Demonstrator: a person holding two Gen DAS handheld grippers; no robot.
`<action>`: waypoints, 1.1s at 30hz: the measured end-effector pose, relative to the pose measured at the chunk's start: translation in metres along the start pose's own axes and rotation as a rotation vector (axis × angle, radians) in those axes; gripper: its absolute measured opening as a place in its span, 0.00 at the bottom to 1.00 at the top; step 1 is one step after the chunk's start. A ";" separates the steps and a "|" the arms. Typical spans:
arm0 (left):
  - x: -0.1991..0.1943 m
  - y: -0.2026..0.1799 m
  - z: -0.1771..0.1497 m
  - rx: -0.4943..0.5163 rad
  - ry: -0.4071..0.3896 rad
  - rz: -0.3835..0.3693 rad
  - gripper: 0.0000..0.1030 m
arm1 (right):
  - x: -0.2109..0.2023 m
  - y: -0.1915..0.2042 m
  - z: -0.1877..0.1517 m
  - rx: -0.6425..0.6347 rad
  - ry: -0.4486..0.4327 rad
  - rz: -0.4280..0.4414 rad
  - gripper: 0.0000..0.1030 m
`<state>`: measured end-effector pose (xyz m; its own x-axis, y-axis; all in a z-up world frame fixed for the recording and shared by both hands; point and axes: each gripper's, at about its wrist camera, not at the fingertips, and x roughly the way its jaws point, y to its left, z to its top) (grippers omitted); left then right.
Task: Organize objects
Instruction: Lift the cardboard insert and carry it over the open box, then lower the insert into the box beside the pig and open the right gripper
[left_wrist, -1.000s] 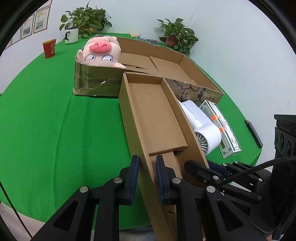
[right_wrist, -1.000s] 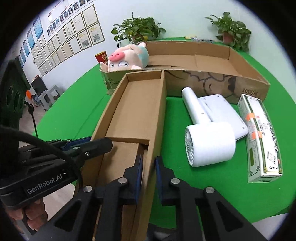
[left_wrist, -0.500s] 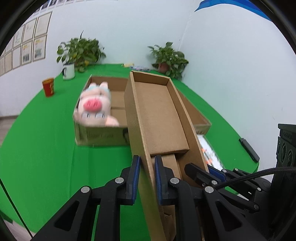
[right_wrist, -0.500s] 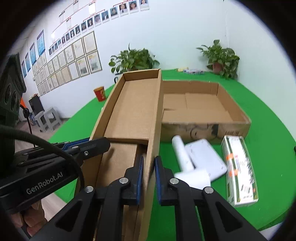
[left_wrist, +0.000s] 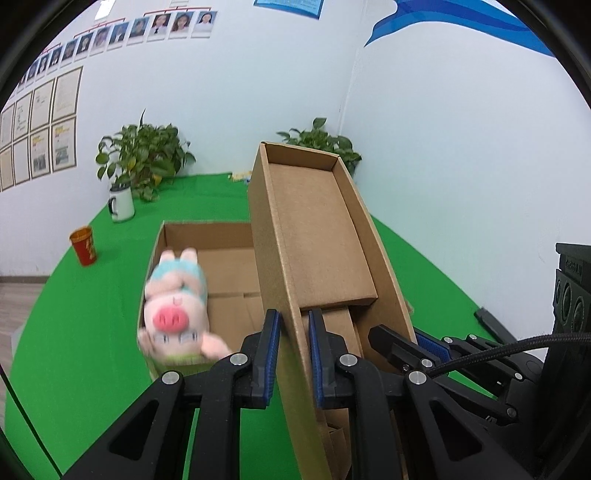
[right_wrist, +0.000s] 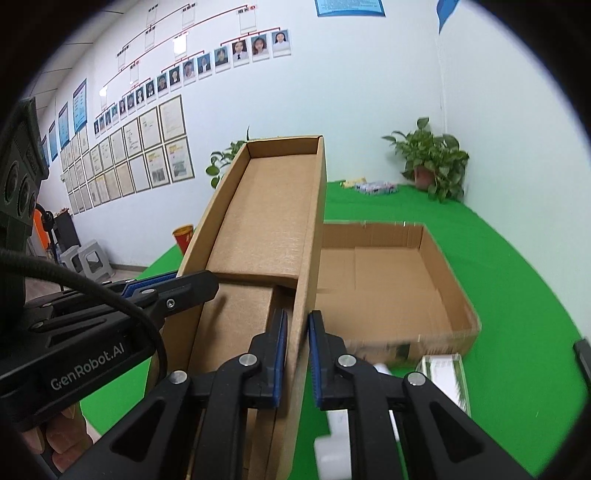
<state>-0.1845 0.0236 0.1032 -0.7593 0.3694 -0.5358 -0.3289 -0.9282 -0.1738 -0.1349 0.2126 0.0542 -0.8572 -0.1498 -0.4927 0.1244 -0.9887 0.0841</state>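
Note:
A long narrow cardboard box (left_wrist: 317, 236) is lifted, its far end tilted up above the green table. My left gripper (left_wrist: 291, 354) is shut on its left side wall. My right gripper (right_wrist: 297, 354) is shut on its right side wall (right_wrist: 312, 236). Behind it lies a wide open cardboard box (left_wrist: 225, 266) with a pink plush pig (left_wrist: 173, 314) at its near left corner. That wide box also shows in the right wrist view (right_wrist: 388, 280). A white hair dryer (right_wrist: 332, 439) and a white-green carton (right_wrist: 443, 376) lie under the right gripper, mostly hidden.
A red paper cup (left_wrist: 84, 245), a white mug (left_wrist: 121, 203) and a potted plant (left_wrist: 142, 158) stand at the far left. Another plant (right_wrist: 432, 162) stands in the back corner. A black remote (left_wrist: 489, 323) lies near the right edge of the table (left_wrist: 74, 332).
Both grippers have raised the narrow box higher and tilted its far end up. The hair dryer and carton have dropped out of the left view.

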 end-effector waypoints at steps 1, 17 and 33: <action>0.001 0.000 0.009 0.006 -0.007 0.001 0.12 | 0.002 -0.001 0.006 -0.003 -0.007 -0.001 0.10; 0.070 0.029 0.117 0.021 0.037 0.027 0.12 | 0.066 -0.015 0.079 -0.029 0.010 -0.006 0.10; 0.236 0.078 0.058 -0.005 0.337 0.144 0.10 | 0.197 -0.039 0.032 0.083 0.252 0.045 0.09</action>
<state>-0.4218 0.0407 0.0113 -0.5697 0.2001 -0.7972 -0.2283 -0.9703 -0.0804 -0.3242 0.2219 -0.0183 -0.6992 -0.2019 -0.6858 0.1094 -0.9782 0.1765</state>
